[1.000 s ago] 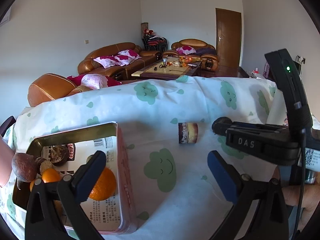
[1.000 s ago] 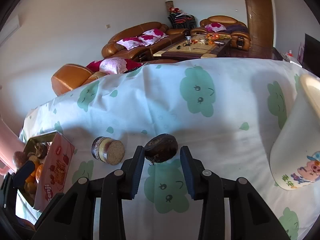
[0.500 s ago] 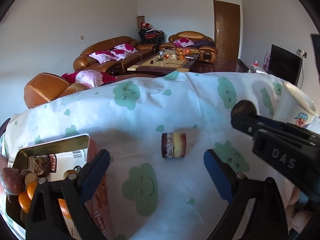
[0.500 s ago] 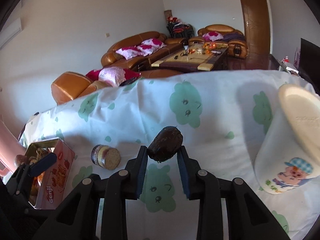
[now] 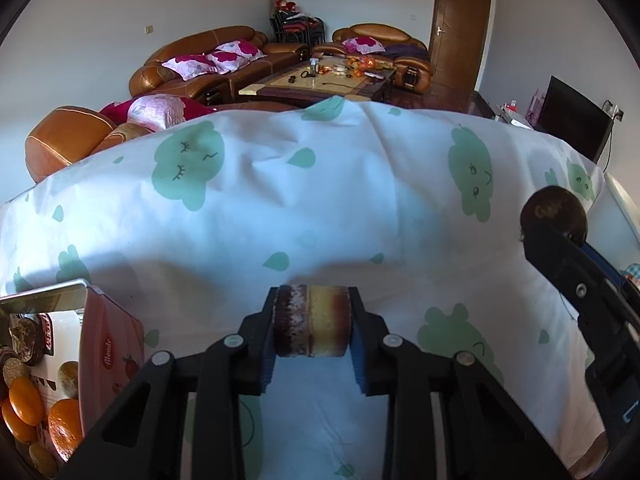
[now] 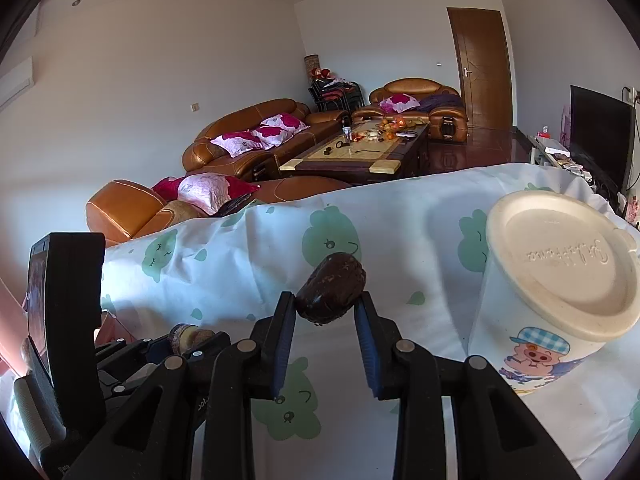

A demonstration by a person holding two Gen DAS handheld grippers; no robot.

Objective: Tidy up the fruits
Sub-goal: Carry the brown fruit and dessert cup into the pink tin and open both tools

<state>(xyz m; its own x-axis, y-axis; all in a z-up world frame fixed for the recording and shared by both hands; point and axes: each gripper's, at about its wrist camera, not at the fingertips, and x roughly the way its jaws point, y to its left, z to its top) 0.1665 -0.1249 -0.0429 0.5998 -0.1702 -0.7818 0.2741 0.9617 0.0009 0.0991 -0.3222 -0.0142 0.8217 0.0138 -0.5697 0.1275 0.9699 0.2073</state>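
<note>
My left gripper [image 5: 312, 322] is shut on a short cylindrical fruit piece [image 5: 310, 322], dark brown on its left half and yellow on its right, just above the cloud-print cloth [image 5: 320, 200]. My right gripper [image 6: 325, 306] is shut on a dark brown wrinkled fruit [image 6: 331, 287] and holds it above the cloth; it also shows at the right of the left wrist view [image 5: 554, 212]. A pink tin box [image 5: 108, 344] at the lower left holds oranges [image 5: 24, 404] and other fruit.
A white lidded cup with a cartoon pig [image 6: 556, 292] stands close on the right of my right gripper. The left gripper's body [image 6: 64, 320] is at the right wrist view's left. Sofas [image 6: 248, 140] and a coffee table [image 6: 360, 152] lie beyond the table.
My left gripper moved forward from the tin box and closed on the cylindrical piece. My right gripper lifted the dark fruit higher off the cloth.
</note>
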